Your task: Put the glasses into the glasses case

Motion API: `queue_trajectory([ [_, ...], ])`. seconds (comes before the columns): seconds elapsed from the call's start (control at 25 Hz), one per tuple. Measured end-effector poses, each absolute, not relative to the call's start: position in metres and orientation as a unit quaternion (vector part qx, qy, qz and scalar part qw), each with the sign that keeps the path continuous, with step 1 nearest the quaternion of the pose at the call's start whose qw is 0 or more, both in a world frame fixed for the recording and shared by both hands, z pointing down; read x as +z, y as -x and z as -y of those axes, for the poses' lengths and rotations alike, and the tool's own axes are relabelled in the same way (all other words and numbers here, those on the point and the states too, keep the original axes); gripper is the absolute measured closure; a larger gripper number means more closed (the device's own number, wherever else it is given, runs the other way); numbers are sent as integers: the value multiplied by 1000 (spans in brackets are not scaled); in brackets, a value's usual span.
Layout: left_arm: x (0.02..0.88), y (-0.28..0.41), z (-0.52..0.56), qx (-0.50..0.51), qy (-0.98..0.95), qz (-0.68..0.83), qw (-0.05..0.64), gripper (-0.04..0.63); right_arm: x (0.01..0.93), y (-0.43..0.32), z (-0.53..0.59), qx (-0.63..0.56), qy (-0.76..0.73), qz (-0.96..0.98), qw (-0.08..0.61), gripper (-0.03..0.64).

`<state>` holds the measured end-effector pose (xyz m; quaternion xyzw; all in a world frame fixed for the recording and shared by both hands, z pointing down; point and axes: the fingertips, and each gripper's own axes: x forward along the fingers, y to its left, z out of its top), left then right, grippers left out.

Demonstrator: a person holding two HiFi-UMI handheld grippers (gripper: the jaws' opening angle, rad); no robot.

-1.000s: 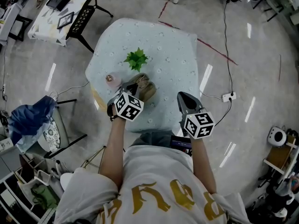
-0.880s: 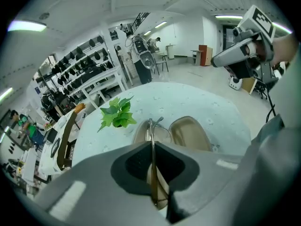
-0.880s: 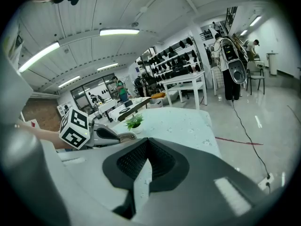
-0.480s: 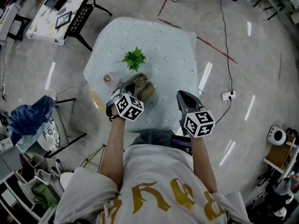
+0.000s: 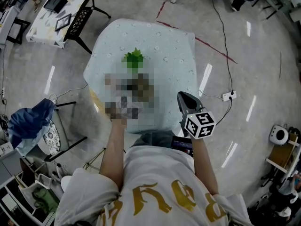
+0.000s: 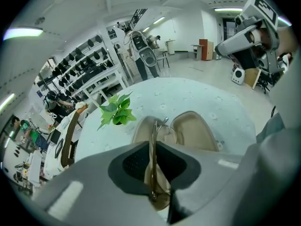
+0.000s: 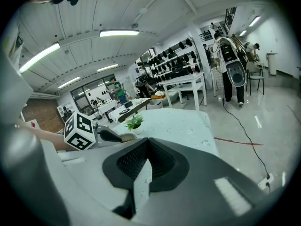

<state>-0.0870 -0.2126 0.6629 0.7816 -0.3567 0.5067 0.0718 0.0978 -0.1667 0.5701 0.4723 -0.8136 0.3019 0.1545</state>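
My left claw [image 6: 153,154] is clenched on the glasses [image 6: 154,130], with one thin temple pinched edge-on between the pads. The frame sits over the open tan case [image 6: 195,128], whose two halves lie at 12 and 1 o'clock from my jaws. I cannot tell whether the two touch. The case lies on the table [image 6: 202,93], and a plant [image 6: 117,111] stands near it at 11 o'clock. My right claw [image 7: 147,147] is clenched on nothing, out at 3 o'clock over the table's near edge, well apart.

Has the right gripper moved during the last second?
No. The right gripper stays at the table's right edge near its front corner, as before; only the camera shifted slightly.
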Motion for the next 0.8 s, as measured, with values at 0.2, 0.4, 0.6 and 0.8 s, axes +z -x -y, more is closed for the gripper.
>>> queue_trajectory([
  [0.2, 651, 86, 213, 482, -790, 368, 91, 548, 562, -94, 165, 293, -473, 817, 153, 594],
  [0.4, 629, 90, 214, 446, -799, 389, 109, 548, 547, -84, 164, 276, -469, 825, 150, 594],
  [0.6, 610, 98, 212, 416, -806, 407, 109, 549, 534, -75, 159, 260, -470, 831, 144, 594],
  [0.8, 586, 108, 203, 372, -814, 429, 121, 565, 520, -63, 154, 242, -473, 837, 133, 594],
])
